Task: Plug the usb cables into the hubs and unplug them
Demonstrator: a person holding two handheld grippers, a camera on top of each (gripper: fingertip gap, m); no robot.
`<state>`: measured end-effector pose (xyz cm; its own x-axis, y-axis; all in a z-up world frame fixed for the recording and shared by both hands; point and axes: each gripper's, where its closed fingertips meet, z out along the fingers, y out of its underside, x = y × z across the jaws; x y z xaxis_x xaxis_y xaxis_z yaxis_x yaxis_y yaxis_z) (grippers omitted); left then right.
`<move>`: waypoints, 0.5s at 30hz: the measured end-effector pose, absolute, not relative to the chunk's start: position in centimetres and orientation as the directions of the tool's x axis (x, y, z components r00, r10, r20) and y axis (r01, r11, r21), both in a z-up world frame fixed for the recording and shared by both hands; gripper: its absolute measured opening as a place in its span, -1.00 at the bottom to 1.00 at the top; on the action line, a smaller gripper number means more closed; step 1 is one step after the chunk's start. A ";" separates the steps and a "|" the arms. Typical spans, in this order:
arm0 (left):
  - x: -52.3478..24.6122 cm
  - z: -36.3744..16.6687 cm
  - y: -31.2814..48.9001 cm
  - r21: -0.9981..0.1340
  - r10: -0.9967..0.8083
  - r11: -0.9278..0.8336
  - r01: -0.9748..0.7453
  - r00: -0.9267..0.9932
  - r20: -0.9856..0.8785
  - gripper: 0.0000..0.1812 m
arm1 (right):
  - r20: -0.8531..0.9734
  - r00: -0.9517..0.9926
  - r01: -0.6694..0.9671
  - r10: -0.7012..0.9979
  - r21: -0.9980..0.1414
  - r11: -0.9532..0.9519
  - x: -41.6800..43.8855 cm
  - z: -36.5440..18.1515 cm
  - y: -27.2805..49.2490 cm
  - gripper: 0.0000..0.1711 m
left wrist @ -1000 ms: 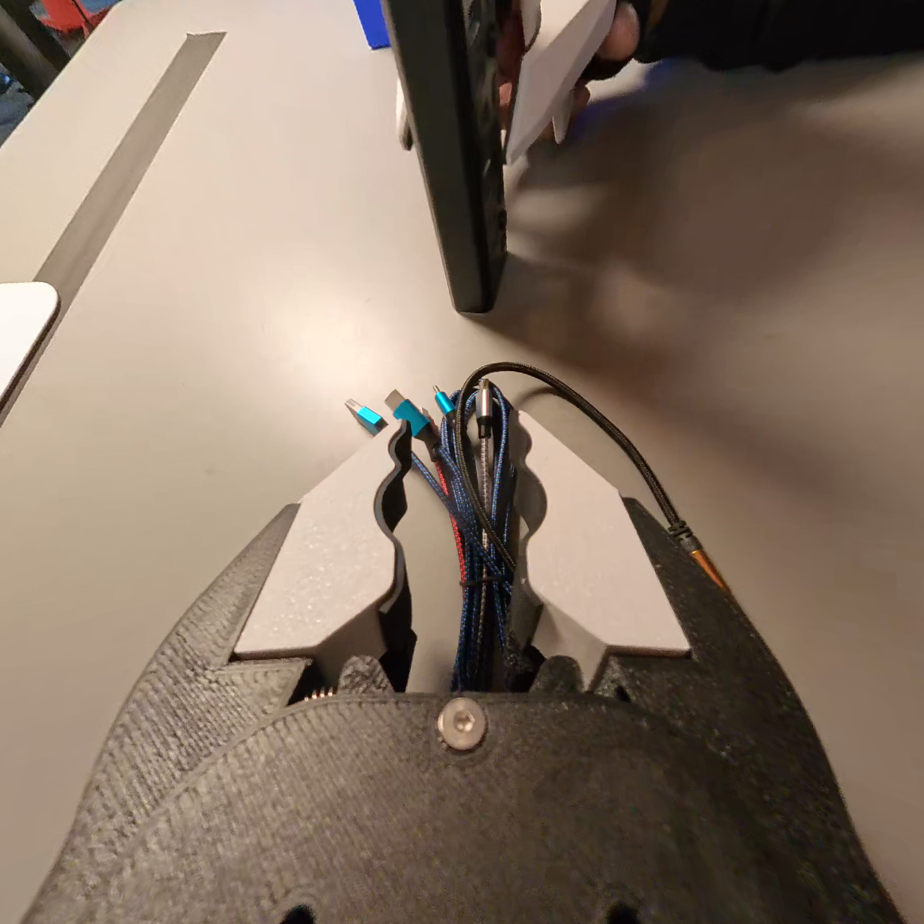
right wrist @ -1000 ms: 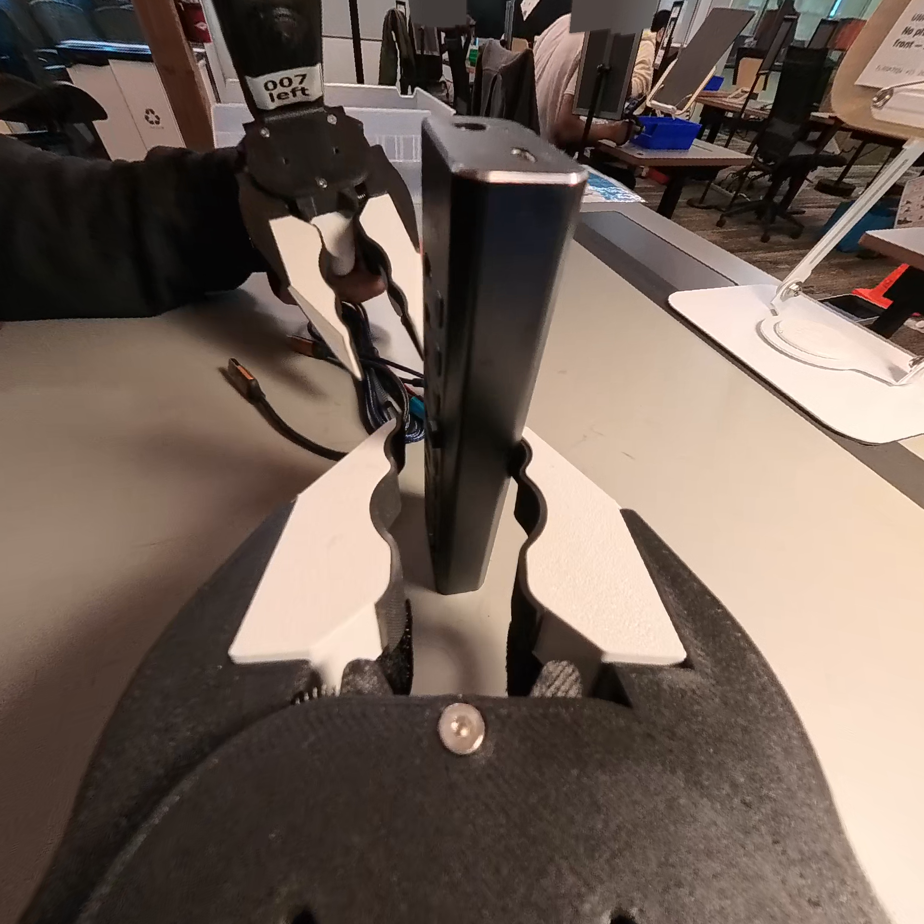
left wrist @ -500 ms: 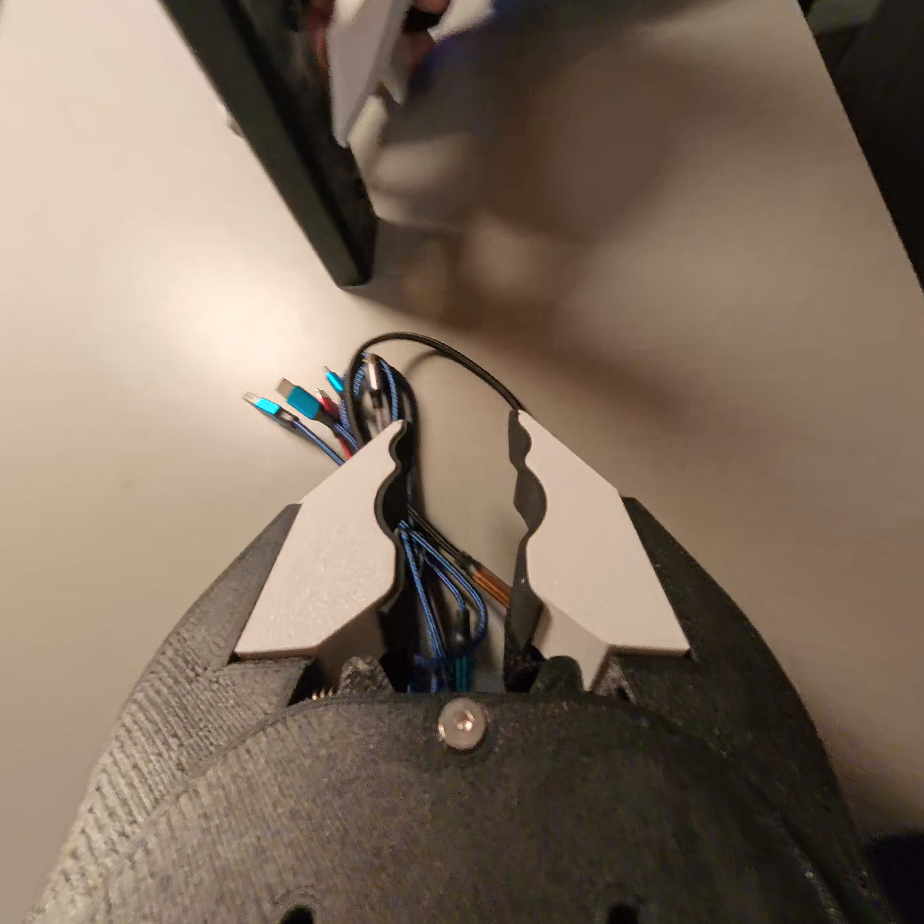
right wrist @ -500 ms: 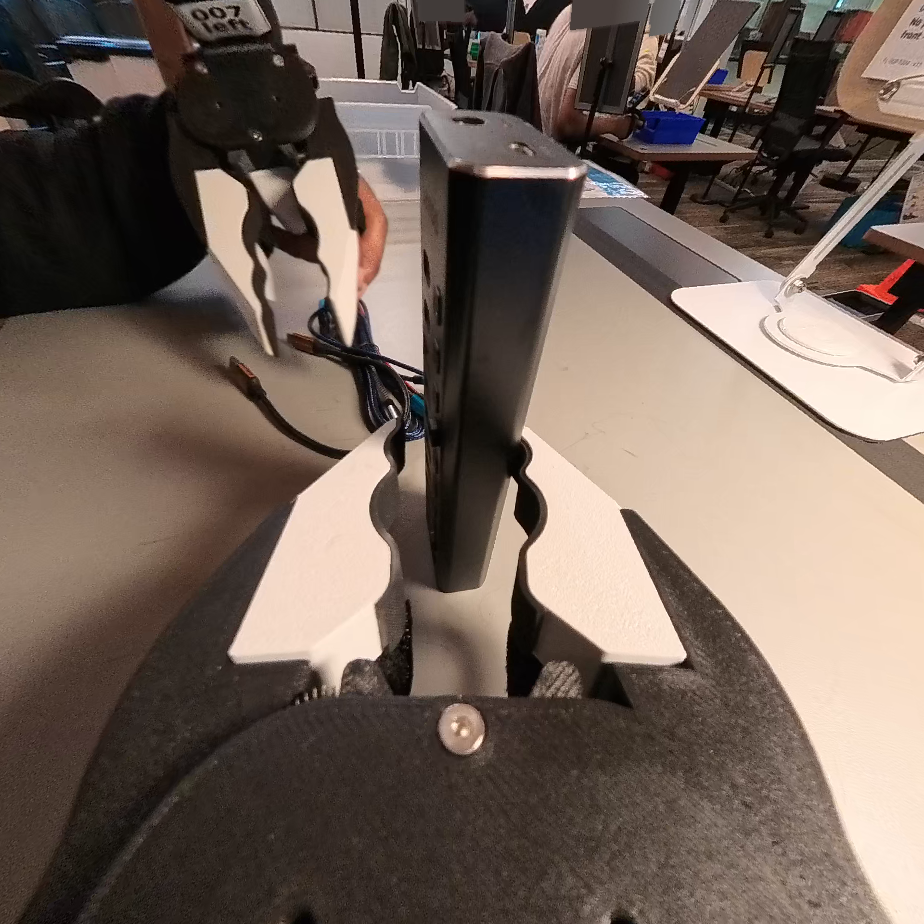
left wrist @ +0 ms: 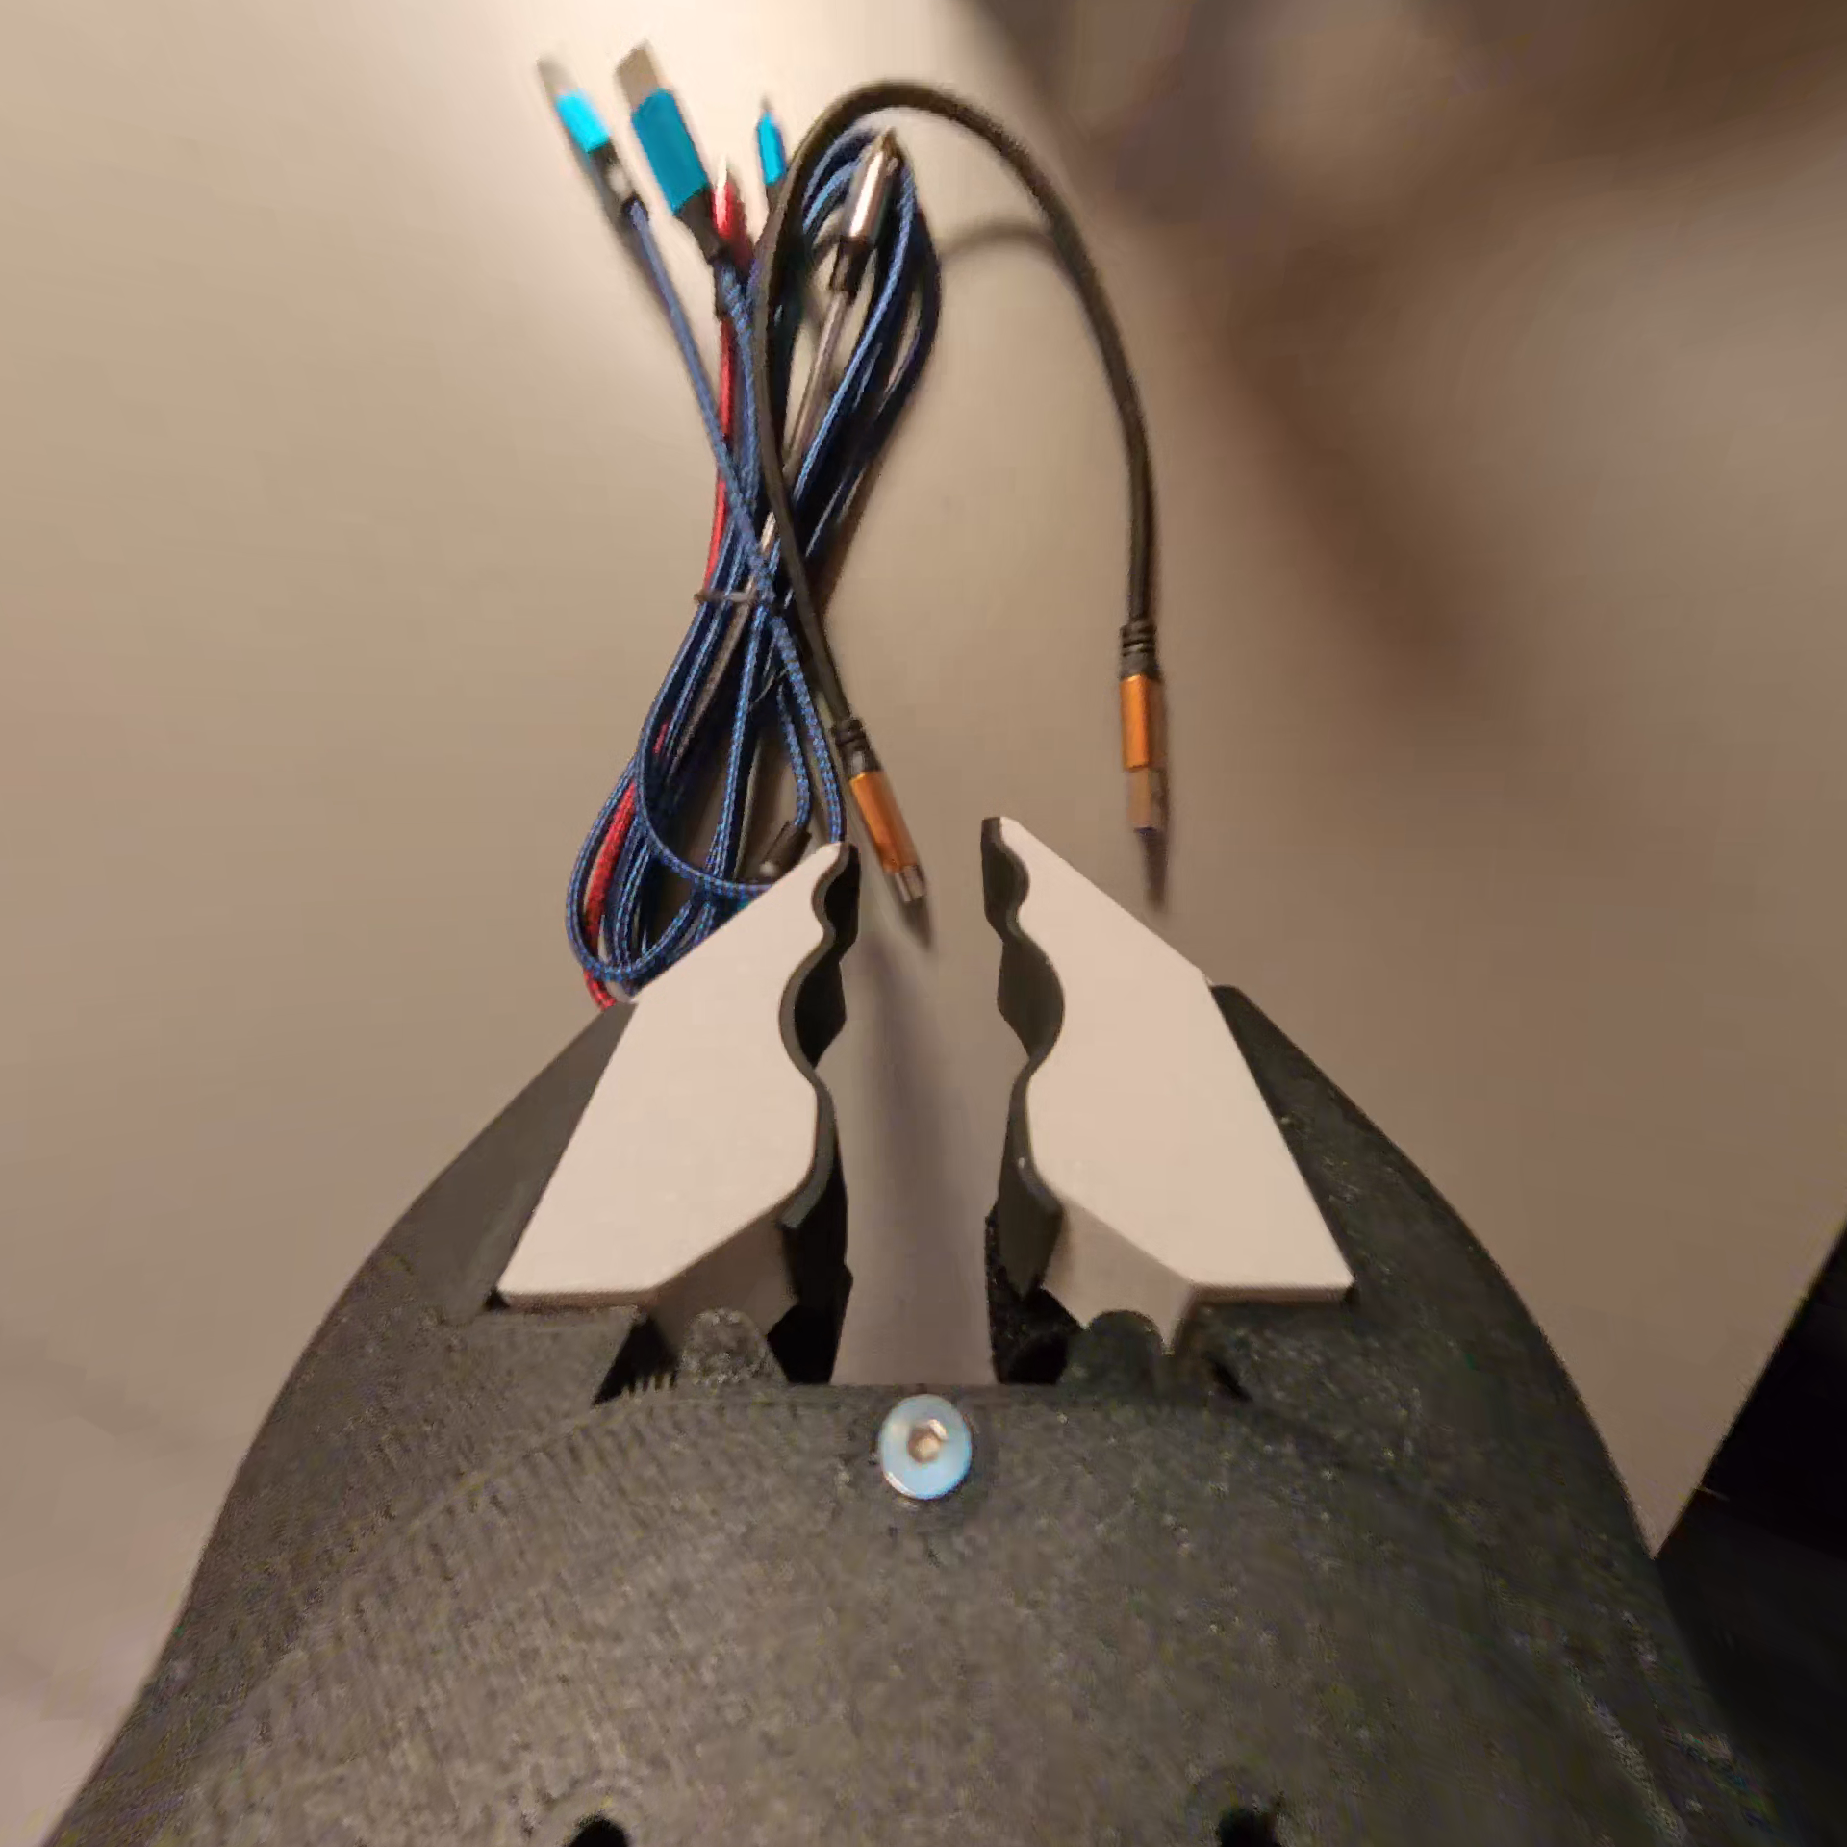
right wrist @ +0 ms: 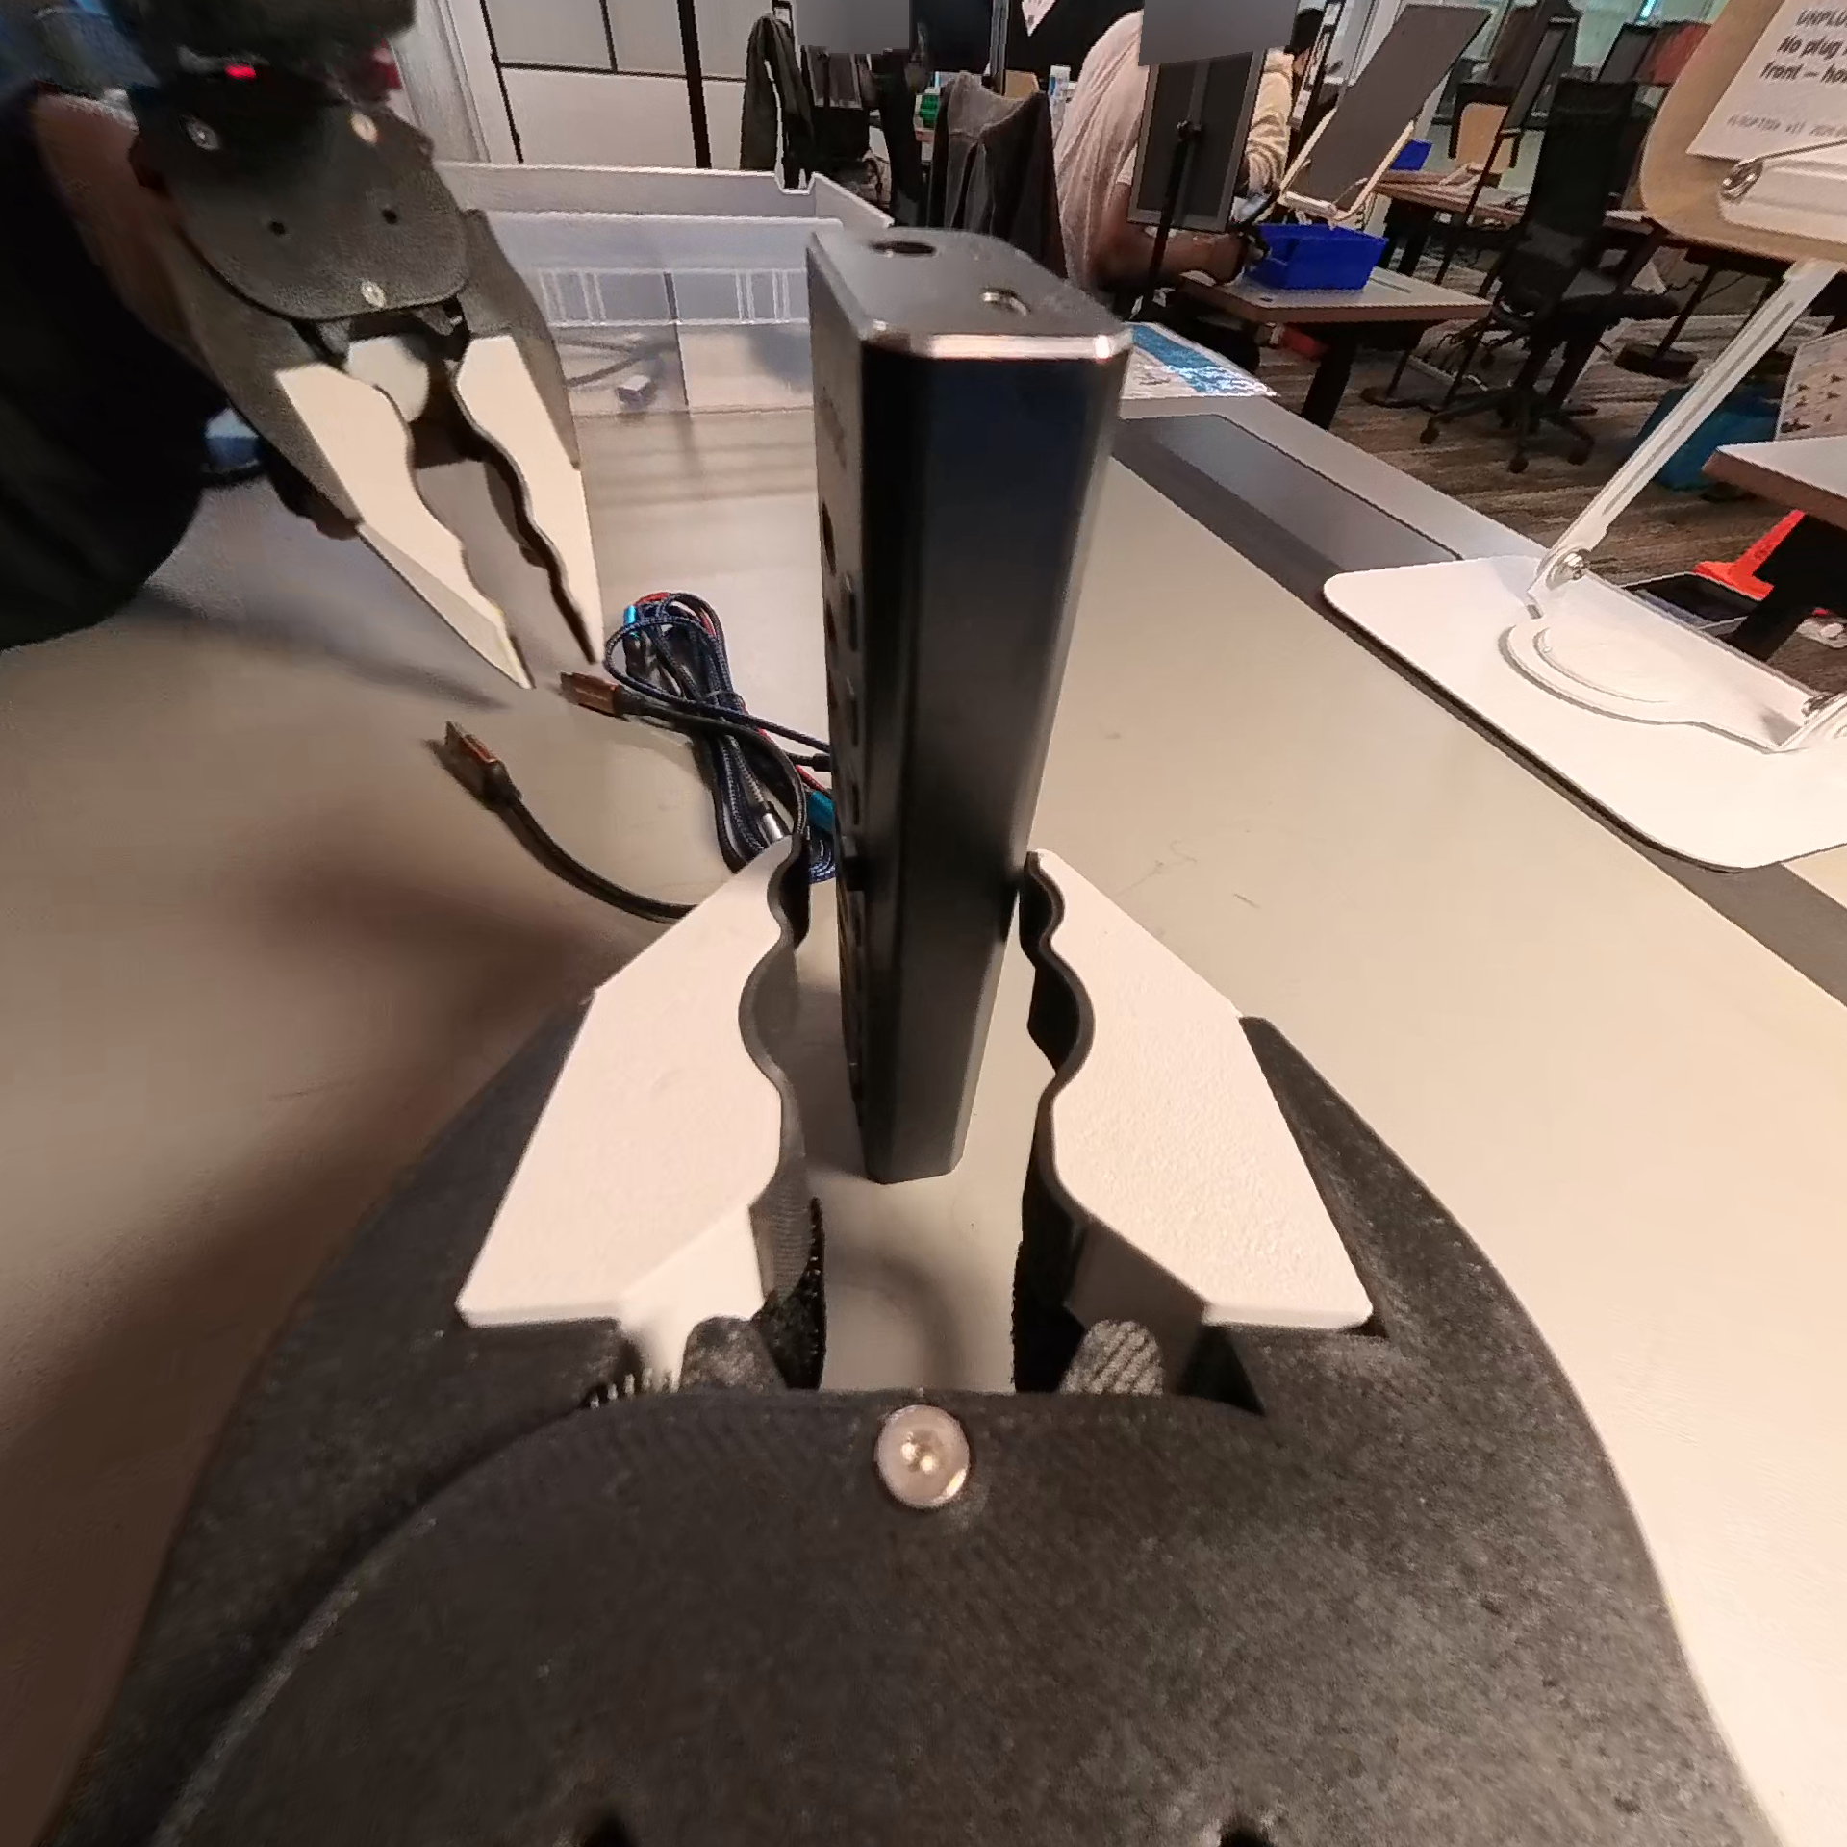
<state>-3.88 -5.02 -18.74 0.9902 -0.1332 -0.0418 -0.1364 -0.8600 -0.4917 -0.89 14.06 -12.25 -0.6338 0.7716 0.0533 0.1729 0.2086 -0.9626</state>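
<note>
My right gripper [right wrist: 912,870] is shut on a tall black USB hub [right wrist: 959,650] and holds it upright on the table, its ports facing left. My left gripper [left wrist: 915,850] is open and empty, pointing down at the table. Just beyond its fingertips lies one orange plug [left wrist: 885,800] of a black cable [left wrist: 1099,300]; the cable's other orange plug [left wrist: 1139,720] lies to the right. A tied bundle of blue and red braided cables [left wrist: 760,500] with teal plugs [left wrist: 660,140] lies behind. In the right wrist view the left gripper [right wrist: 555,650] hovers over the orange plug [right wrist: 590,690], left of the hub.
A white flat base with a clear stand [right wrist: 1599,720] sits on the table at the right. A white bin [right wrist: 650,250] stands behind the hub. A grey strip [right wrist: 1299,490] runs along the table. The table's edge [left wrist: 1779,1399] shows at the lower right. People sit at desks far back. My hands' fingertips stand some 20 cm from each other.
My left gripper has drawn back off the cable bundle, which stays on the table, and its tips now hang over an orange plug. The right gripper and hub have not moved.
</note>
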 end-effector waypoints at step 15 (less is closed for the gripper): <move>-5.0 -20.1 -3.8 -0.382 -0.129 -0.914 -0.139 0.990 -0.051 -0.70 | 0.075 -0.638 0.163 0.766 -0.959 0.231 -0.8 -12.4 13.8 -0.51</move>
